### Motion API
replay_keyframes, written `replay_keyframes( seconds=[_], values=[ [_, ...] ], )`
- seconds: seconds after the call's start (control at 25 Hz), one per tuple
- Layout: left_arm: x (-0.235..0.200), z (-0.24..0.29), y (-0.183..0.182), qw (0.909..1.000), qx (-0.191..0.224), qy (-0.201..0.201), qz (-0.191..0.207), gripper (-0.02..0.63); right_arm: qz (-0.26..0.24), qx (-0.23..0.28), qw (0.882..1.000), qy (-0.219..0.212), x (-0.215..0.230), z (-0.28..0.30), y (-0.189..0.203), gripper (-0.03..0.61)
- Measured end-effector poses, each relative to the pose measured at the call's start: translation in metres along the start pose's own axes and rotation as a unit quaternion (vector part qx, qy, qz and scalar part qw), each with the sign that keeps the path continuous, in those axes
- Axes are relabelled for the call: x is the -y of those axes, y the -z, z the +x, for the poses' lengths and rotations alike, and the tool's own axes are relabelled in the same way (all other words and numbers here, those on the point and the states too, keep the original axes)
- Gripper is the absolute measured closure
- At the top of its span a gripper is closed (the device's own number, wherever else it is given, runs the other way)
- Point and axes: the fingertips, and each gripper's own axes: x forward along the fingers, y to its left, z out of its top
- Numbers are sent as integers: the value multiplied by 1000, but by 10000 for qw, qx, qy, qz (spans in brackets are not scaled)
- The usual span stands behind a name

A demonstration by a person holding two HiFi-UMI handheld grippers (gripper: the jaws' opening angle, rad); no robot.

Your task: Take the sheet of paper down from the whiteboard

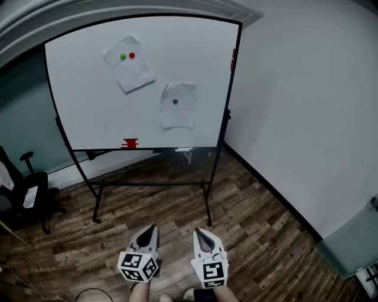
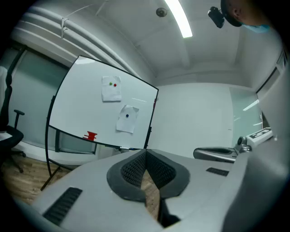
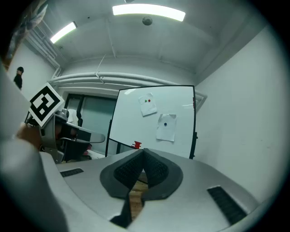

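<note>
Approach comes first: left claw point(image 1: 153, 227) and right claw point(image 1: 198, 232) hang at six o'clock, both shut on nothing, well apart from the board point(image 1: 88, 100) at twelve. Upper sheet point(image 1: 131, 72) sits at eleven o'clock of its middle under a green magnet point(image 1: 123, 56) and red magnet point(image 1: 132, 55), lower sheet point(image 1: 177, 112) at four under a blue magnet point(image 1: 175, 101). Best step close, I reckon, lift a magnet with one claw and pinch the paper's edge with the other.

Dark wood-plank floor point(image 1: 260, 218), plain white wall point(image 1: 307, 100) on the right, black office chair point(image 1: 36, 184) at left, ceiling strip light point(image 3: 148, 12) overhead.
</note>
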Motion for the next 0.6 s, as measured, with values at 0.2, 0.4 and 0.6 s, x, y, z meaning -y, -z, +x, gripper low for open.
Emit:
replay_keyframes(
  seconds=[0.2, 0.4, 0.6],
  values=[
    [5, 6, 4, 9978, -141, 323, -559, 591, 16, -3, 10000, 28, 9, 0, 0, 568],
    [13, 17, 4, 9958, -186, 501, -737, 591, 100, 4, 9999, -14, 17, 4, 3, 568],
    [22, 25, -3, 9975, -62, 510, -482, 589, 119, 270, 9995, -87, 28, 7, -2, 568]
  ],
)
